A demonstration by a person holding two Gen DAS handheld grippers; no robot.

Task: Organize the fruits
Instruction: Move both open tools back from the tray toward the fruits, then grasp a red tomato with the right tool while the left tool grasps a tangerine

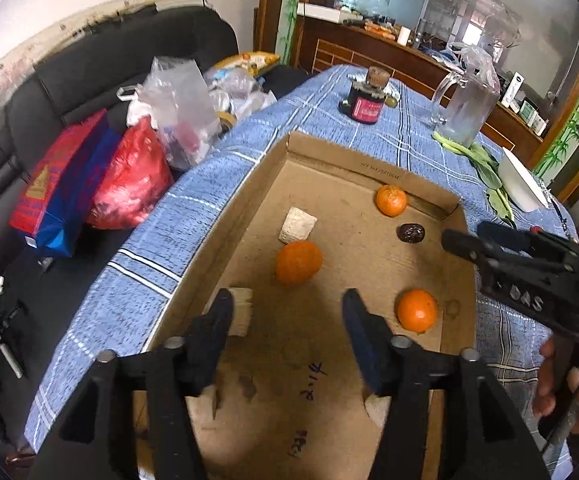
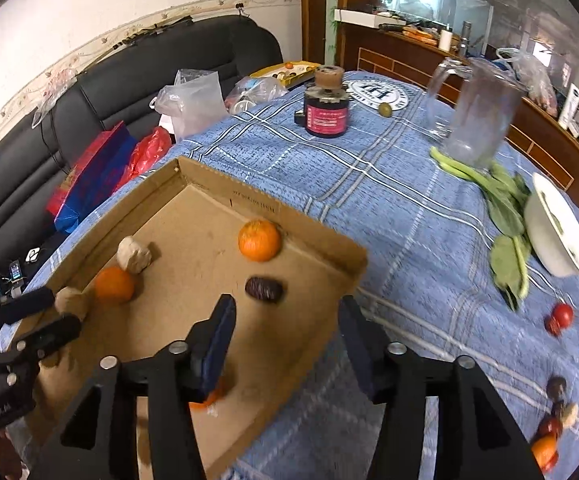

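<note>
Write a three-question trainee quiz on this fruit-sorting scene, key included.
1. True or false: the left gripper holds an orange.
2. How many oranges show in the cardboard tray in the left wrist view?
3. The dark date lies: A) in the tray, B) on the tablecloth, C) in the white bowl.

Key: 1 false, its jaws stand apart with nothing between. 2 three. 3 A.

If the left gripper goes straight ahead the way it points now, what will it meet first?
Probably the bare floor of the cardboard tray. The left gripper points down into it with fingers open and empty, and the nearest orange lies just beyond, though depth is unclear.
</note>
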